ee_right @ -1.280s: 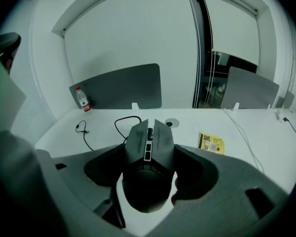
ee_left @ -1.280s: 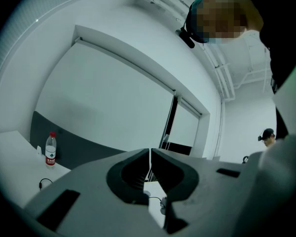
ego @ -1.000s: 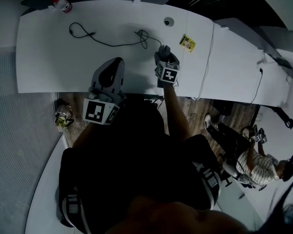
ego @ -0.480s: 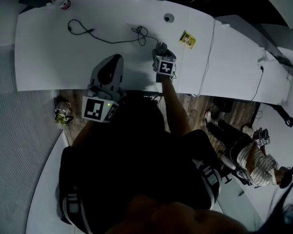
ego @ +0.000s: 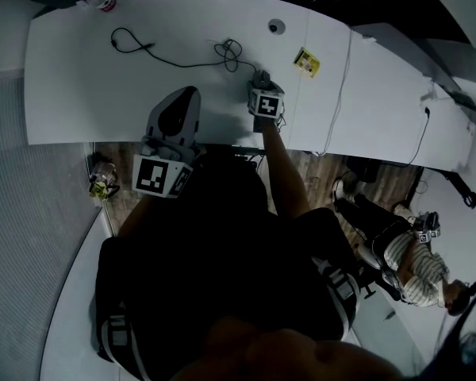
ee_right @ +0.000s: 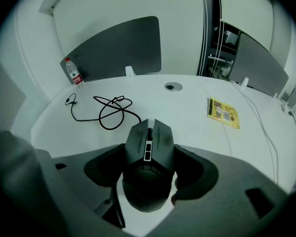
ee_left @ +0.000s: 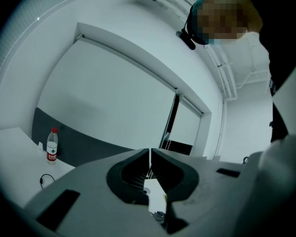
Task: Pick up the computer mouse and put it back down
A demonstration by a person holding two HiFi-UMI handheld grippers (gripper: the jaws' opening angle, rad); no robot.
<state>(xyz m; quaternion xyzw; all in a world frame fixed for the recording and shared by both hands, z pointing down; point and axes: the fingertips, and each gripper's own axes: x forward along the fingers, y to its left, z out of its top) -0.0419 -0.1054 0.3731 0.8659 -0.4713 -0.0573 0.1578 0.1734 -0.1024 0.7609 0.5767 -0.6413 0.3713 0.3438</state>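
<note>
Right gripper view is showing the right gripper (ee_right: 150,154) with its jaws pressing in on both flanks of a dark grey computer mouse (ee_right: 148,167), whose scroll wheel and buttons are pointing away from the camera. The mouse is sitting between the jaws over the white desk (ee_right: 187,117); whether it is resting on the surface or hanging just above it is not clear. Just beyond its nose a black cable (ee_right: 111,111) is lying in loose loops. A water bottle (ee_right: 74,73) is standing farther back at the left, near a grey partition (ee_right: 118,46). A yellow leaflet (ee_right: 223,112) is lying flat to the right, and a round cable port (ee_right: 173,87) is sitting in the desktop behind the mouse.

In the head view the right gripper (ego: 262,80) is reaching out over the desk (ego: 79,94), just beside the coiled end of the cable (ego: 231,51). The left gripper (ego: 182,105) is hovering near the desk's front edge, well apart from the mouse. The left gripper view is pointing up at a wall (ee_left: 108,98) (only a corner of the desk and the bottle (ee_left: 51,144) are showing low at the left). There the left gripper (ee_left: 150,154) is holding its jaws pressed together with nothing between them.
</note>
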